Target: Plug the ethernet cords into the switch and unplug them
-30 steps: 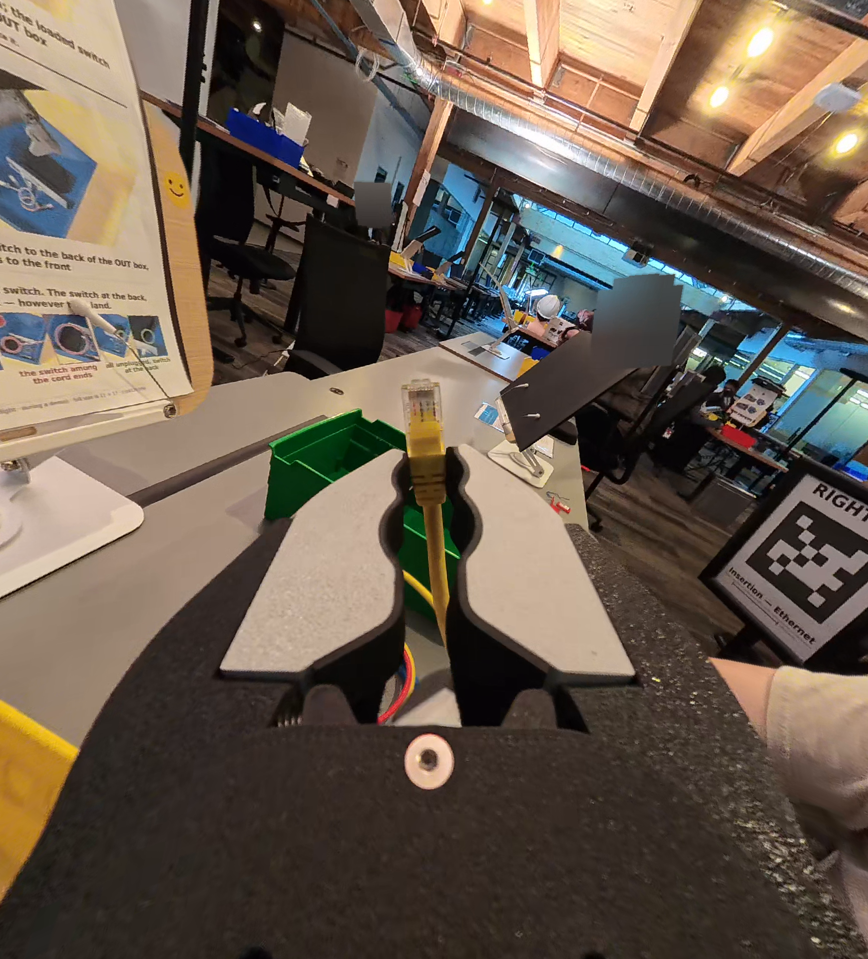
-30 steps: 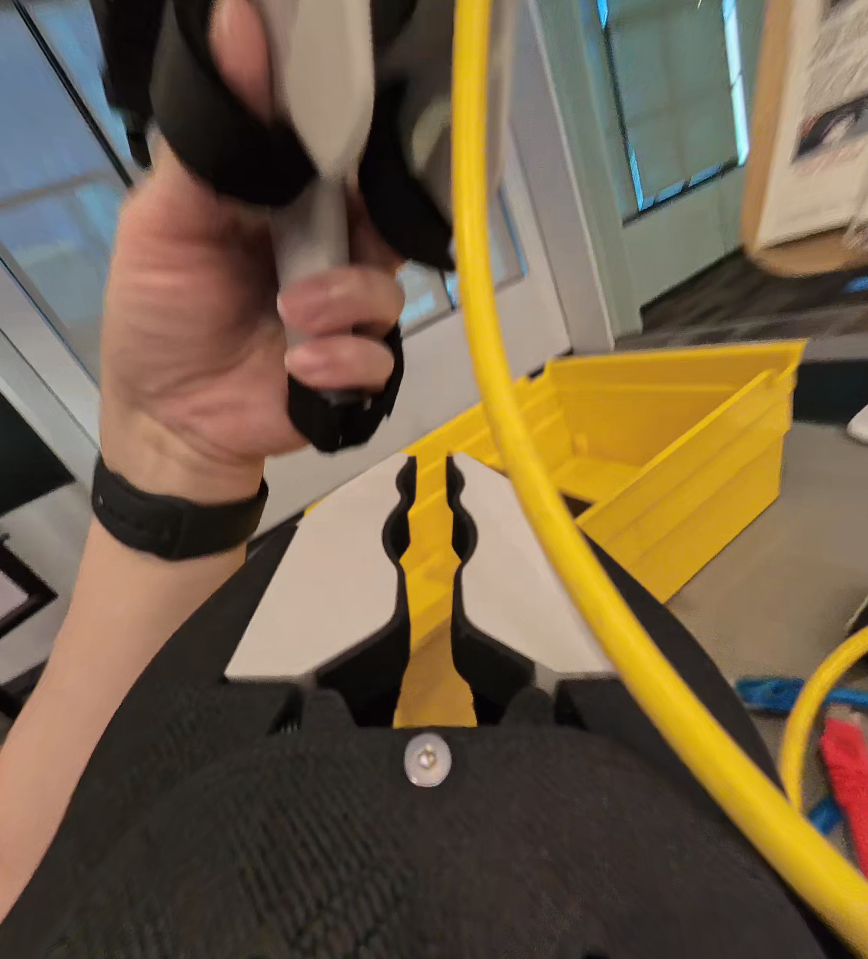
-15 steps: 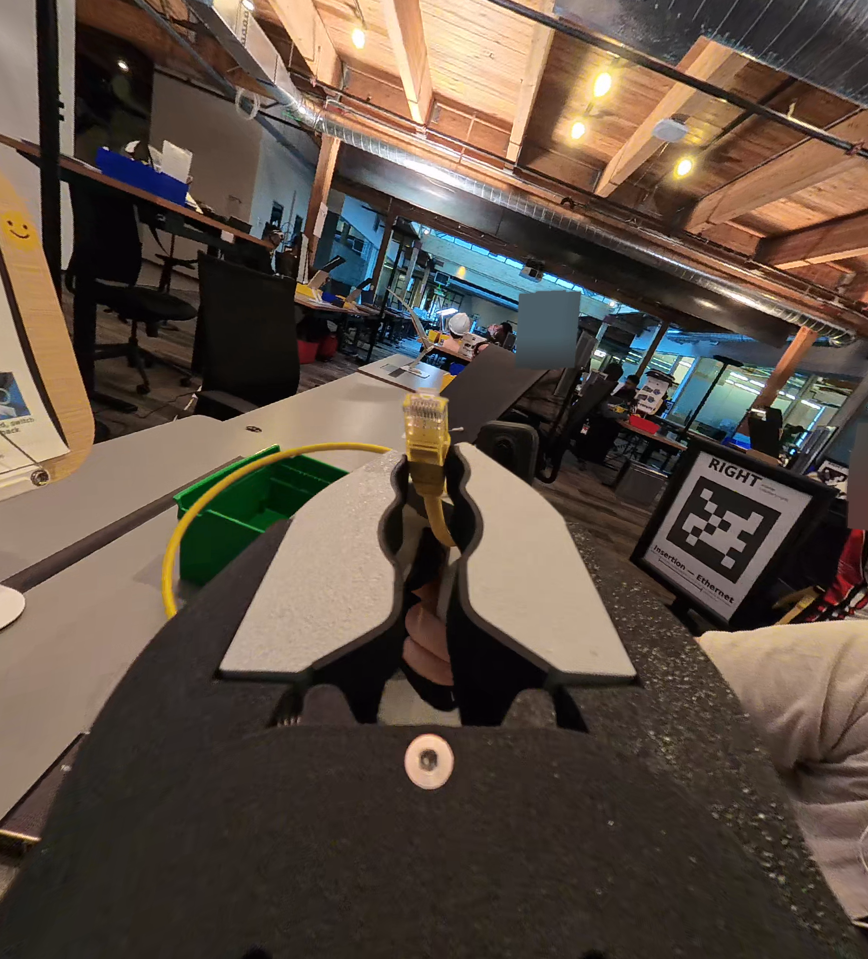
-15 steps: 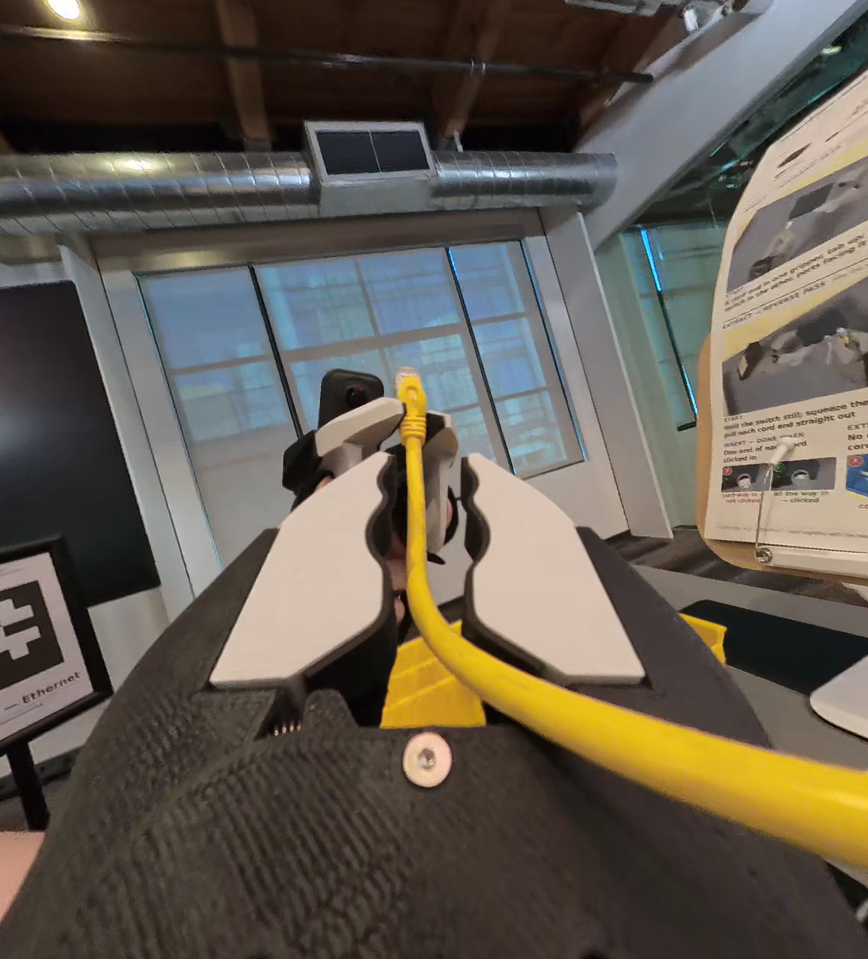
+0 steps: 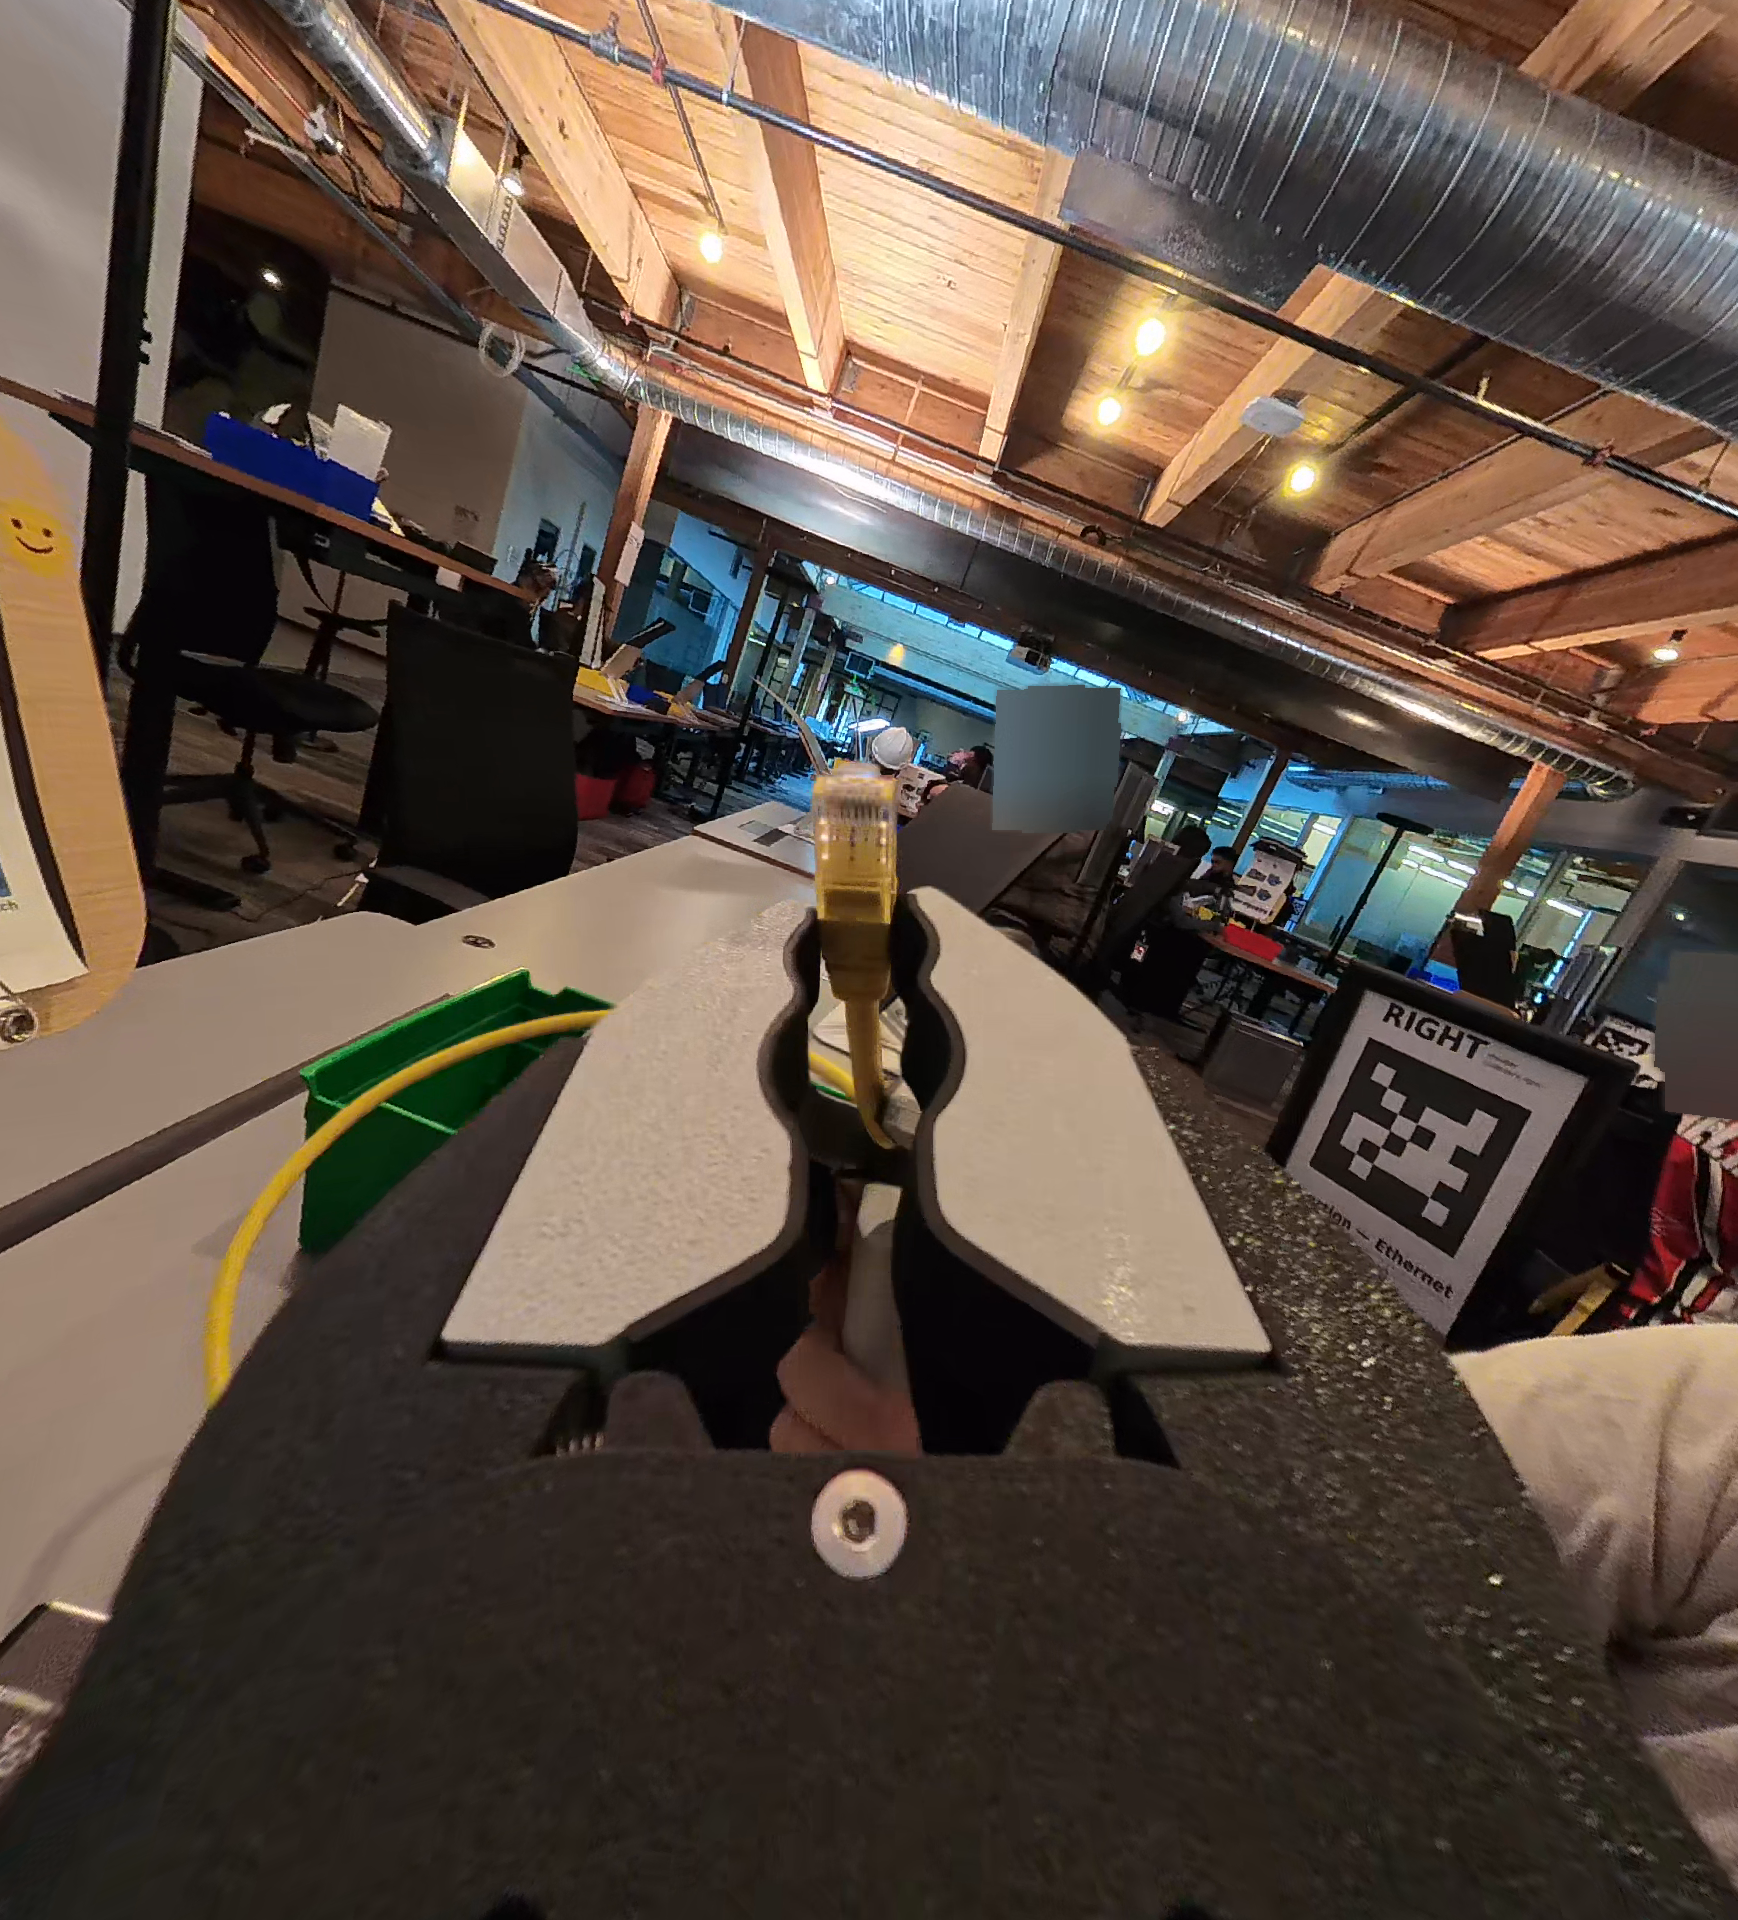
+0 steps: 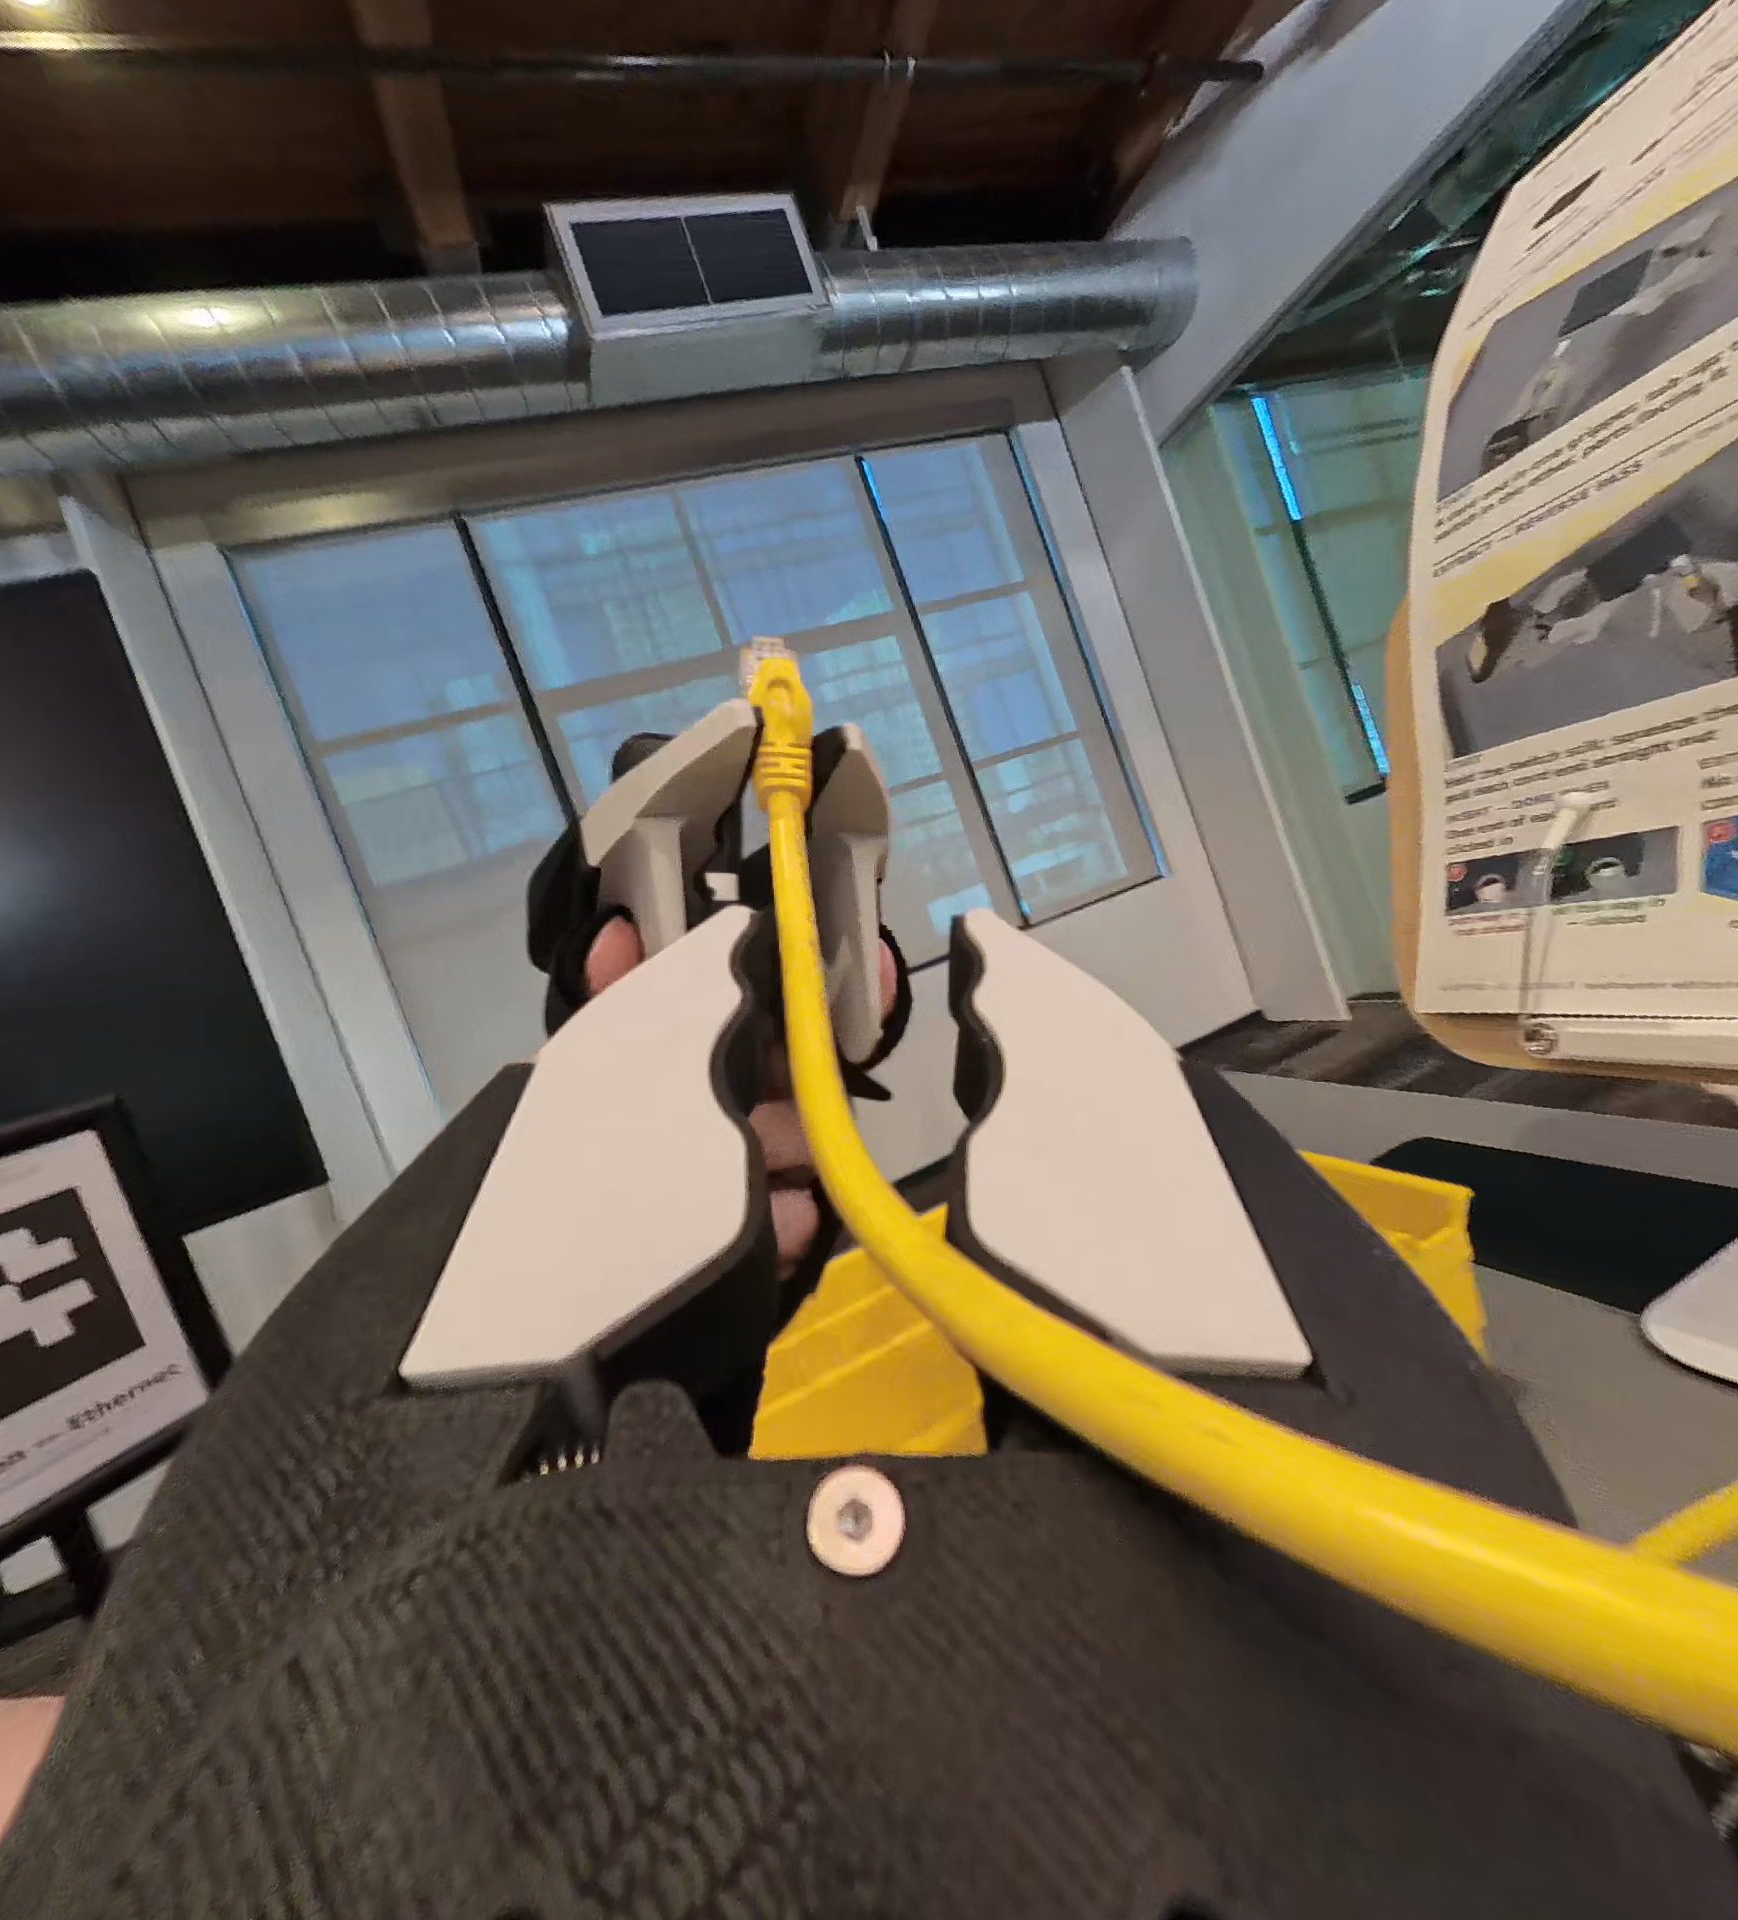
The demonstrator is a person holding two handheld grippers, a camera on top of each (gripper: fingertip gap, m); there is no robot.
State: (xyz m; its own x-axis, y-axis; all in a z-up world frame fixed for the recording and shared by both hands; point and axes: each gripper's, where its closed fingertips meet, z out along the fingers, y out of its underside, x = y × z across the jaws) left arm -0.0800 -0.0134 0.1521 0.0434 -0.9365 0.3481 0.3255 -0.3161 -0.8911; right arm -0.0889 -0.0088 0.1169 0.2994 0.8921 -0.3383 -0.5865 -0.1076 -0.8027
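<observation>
1 yellow cord (image 5: 852, 914), far end unseen

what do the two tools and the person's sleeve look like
Both tools match: the left tool and right tool each have a speckled black foam-like body, two flat grey fingers with wavy black-edged inner sides, and one silver screw at the middle. A cream sleeve shows beside the left one.
</observation>
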